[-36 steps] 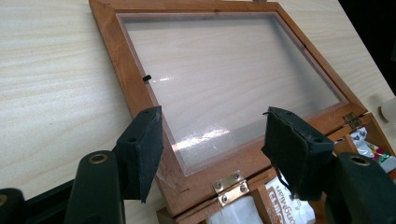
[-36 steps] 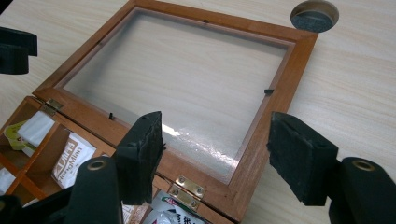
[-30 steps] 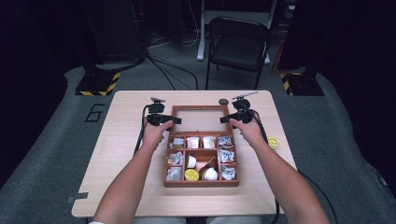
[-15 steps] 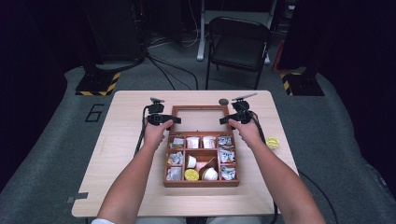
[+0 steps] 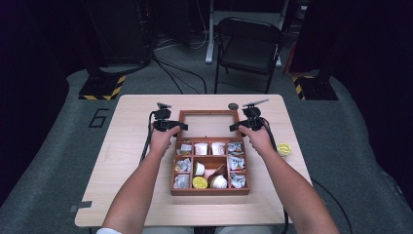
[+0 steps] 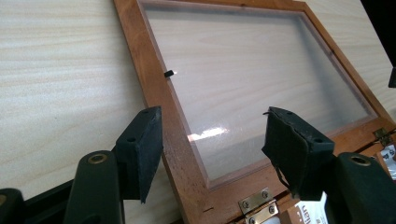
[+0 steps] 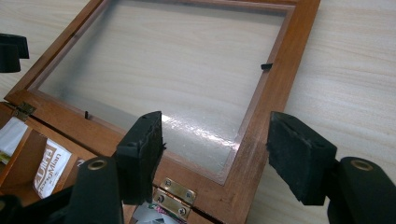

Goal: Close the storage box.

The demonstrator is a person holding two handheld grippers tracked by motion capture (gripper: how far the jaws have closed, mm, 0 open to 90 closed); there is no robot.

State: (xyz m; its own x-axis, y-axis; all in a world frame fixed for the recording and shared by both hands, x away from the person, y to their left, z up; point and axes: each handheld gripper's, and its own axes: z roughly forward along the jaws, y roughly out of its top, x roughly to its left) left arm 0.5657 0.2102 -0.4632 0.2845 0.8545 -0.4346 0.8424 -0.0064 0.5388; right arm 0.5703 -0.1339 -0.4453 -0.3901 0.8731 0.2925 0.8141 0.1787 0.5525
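lid [image 5: 208,124]: flat on worktop [image 5: 131,146], upper centre of high view, hinged to box [image 5: 210,190] below it | left tool [image 6: 212,149]: released, has just been opening, straddles lid's left rail | right tool [image 7: 219,154]: released, straddles right rail | long axis: left–right; both hands equally near

The high view is looking forward and down from above the near edge of the desk [image 5: 131,126], taking in the whole wooden box [image 5: 210,190]. Both gripper views are sitting close over the box's opened glass lid [image 6: 261,74], at opposite hinge corners, sharing that lid.
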